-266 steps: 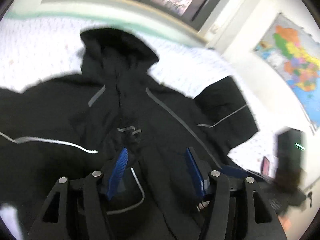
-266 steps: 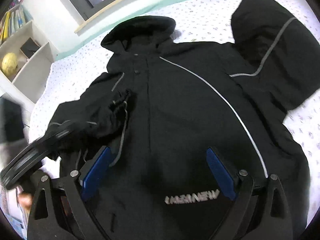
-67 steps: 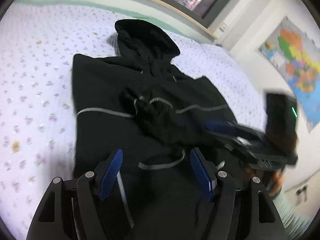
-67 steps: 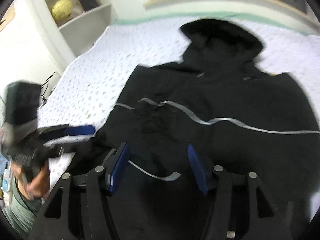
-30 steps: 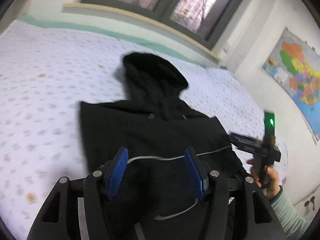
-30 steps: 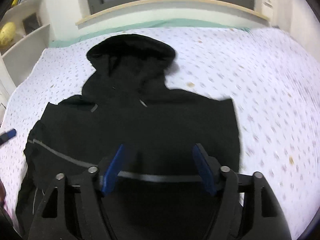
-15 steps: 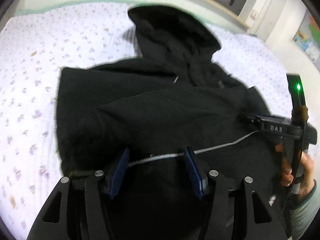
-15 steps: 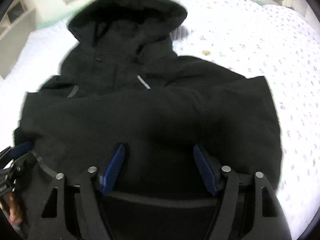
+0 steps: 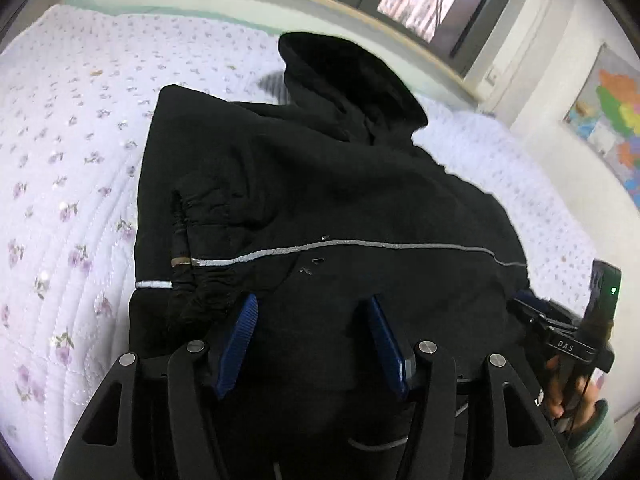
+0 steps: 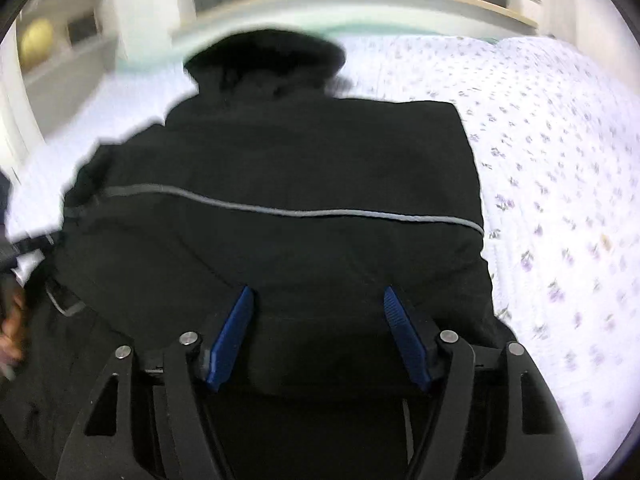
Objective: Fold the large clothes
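A black hooded jacket (image 9: 340, 184) lies on the flowered bed cover (image 9: 72, 160), its hood (image 9: 340, 76) at the far end. One sleeve is folded across the body, with a grey reflective stripe (image 9: 360, 245) running to a cuff (image 9: 180, 256) at the left edge. My left gripper (image 9: 311, 300) hangs low over the near part of the jacket, its blue pads apart and black fabric under and between them. My right gripper (image 10: 318, 292) stands the same way over the jacket (image 10: 280, 152), a little wider. No pinch of fabric shows at either gripper.
A hand (image 9: 560, 396) in a green sleeve holds the right gripper's handle at the jacket's right edge. Bare bed cover (image 10: 560, 160) lies on both sides of the jacket. A window sill runs behind the bed, a map (image 9: 612, 120) hangs on the right wall, and a shelf holds a yellow ball (image 10: 36, 40).
Both grippers have come down closer to the jacket, which now fills more of each view. The right gripper has also shifted sideways. The gap between the pads looks the same.
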Available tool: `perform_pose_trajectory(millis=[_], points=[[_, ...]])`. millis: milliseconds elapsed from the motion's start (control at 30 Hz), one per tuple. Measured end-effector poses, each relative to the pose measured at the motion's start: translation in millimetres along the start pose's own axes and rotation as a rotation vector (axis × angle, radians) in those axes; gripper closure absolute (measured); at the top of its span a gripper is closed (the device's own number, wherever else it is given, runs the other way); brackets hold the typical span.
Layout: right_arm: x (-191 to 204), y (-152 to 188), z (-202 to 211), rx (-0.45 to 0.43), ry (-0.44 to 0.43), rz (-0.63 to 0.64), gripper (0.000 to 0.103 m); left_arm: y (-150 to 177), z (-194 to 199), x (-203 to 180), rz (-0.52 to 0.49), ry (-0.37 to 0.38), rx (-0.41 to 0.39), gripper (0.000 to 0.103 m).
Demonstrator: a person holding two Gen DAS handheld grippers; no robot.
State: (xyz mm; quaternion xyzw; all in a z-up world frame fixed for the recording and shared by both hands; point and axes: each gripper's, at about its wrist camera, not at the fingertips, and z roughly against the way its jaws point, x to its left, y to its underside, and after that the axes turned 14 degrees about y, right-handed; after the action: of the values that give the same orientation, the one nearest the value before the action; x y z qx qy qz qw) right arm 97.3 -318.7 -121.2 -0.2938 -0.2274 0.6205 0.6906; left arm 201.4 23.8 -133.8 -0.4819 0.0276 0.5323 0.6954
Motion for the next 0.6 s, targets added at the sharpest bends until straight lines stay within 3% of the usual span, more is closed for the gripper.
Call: perform_pose_trajectory(millis=[133,300,600], points=[[5,4,3,-0.008,0.052,0.029,0.031,-2,-7,-2,-0.012,-0.026,0.010,0.044],[-8,16,21,-0.025,0.054,0.016,0.030,4,0,-6,-0.038,-0.054,0.001,0.044],[7,12,9,-0.055,0.131,0.040,0.021,6,-2,-11,-0.059,-0.083,-0.005,0.044]])
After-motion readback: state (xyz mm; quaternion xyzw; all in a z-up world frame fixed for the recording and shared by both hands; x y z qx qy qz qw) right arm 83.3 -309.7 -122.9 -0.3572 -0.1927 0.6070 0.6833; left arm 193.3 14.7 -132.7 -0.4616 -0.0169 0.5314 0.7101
